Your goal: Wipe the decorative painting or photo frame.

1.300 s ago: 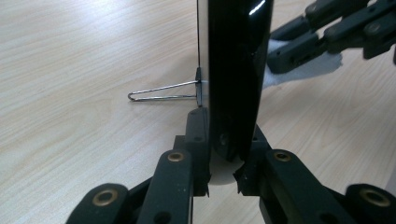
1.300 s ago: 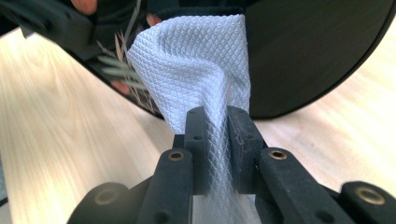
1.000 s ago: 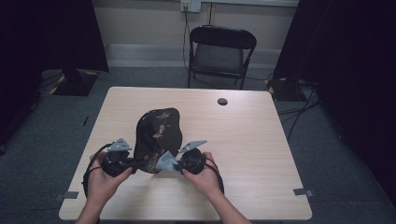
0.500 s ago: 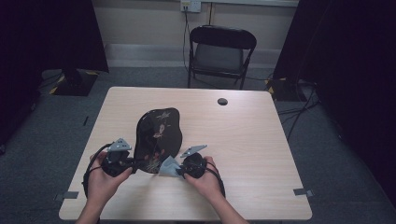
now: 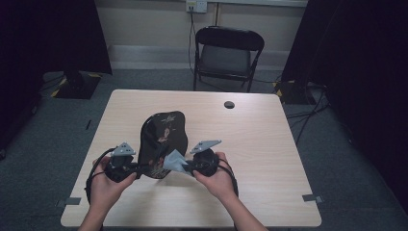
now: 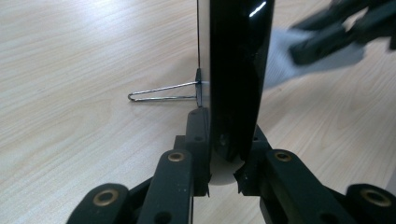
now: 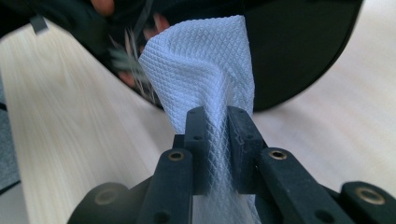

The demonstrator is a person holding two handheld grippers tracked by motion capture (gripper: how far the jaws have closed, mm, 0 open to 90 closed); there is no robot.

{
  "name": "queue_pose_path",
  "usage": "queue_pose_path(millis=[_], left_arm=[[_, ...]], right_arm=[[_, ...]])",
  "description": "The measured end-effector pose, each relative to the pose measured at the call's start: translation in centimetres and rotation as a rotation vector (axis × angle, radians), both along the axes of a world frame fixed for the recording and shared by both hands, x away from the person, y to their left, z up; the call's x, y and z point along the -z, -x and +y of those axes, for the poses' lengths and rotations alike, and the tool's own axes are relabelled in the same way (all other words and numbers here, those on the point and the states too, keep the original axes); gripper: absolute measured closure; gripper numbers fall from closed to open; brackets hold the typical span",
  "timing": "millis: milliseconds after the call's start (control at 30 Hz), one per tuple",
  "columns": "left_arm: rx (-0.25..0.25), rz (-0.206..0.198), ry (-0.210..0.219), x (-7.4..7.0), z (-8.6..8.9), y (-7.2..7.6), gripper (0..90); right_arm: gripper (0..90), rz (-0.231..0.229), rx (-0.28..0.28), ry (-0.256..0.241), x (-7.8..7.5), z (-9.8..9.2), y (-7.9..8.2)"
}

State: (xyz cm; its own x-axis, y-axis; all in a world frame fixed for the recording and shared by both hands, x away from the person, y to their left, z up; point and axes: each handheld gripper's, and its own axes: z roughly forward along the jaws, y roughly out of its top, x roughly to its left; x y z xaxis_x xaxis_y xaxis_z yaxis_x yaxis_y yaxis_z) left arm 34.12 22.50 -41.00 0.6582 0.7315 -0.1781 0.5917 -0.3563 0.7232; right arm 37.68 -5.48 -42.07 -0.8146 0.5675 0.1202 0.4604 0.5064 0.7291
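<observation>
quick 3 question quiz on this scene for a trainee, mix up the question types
1. True or false: the left gripper has its jaws clamped on the edge of the glossy black panel.
2. What does the right gripper hold? A) a sponge B) a white cloth C) nothing
3. Fill in: a thin ____ stand props the panel on the table.

Key: 1 true; 2 B; 3 wire

Both tools (image 5: 139, 169) (image 5: 185, 166) clamped, seemingly angled inward.
</observation>
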Motion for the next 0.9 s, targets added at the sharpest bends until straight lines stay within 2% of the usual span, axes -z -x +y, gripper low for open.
queue_pose_path(millis=[100,267,400,600,733,900], left_arm=[[0.000,0.000,-0.001,0.0,0.0,0.0,78.6],[0.002,0.000,0.001,0.0,0.0,0.0,78.7],[0.003,0.001,0.000,0.0,0.0,-0.1,78.6],[0.002,-0.001,0.000,0.0,0.0,-0.1,78.6],[0.003,-0.001,-0.001,0.0,0.1,-0.1,78.6],[0.005,0.001,-0.001,0.0,0.1,-0.1,78.6]], right_arm=[[79.9,-0.034,-0.002,-0.021,-2.1,-0.1,-0.2],[79.9,-0.078,0.009,-0.090,-5.9,-0.3,-0.9],[79.9,-0.119,0.013,-0.125,-8.7,-0.3,-1.3],[79.8,-0.180,0.012,-0.134,-12.0,0.9,-1.6],[79.7,-0.191,0.004,-0.114,-12.4,1.8,-1.9],[79.7,-0.176,0.001,-0.100,-11.6,2.3,-2.2]])
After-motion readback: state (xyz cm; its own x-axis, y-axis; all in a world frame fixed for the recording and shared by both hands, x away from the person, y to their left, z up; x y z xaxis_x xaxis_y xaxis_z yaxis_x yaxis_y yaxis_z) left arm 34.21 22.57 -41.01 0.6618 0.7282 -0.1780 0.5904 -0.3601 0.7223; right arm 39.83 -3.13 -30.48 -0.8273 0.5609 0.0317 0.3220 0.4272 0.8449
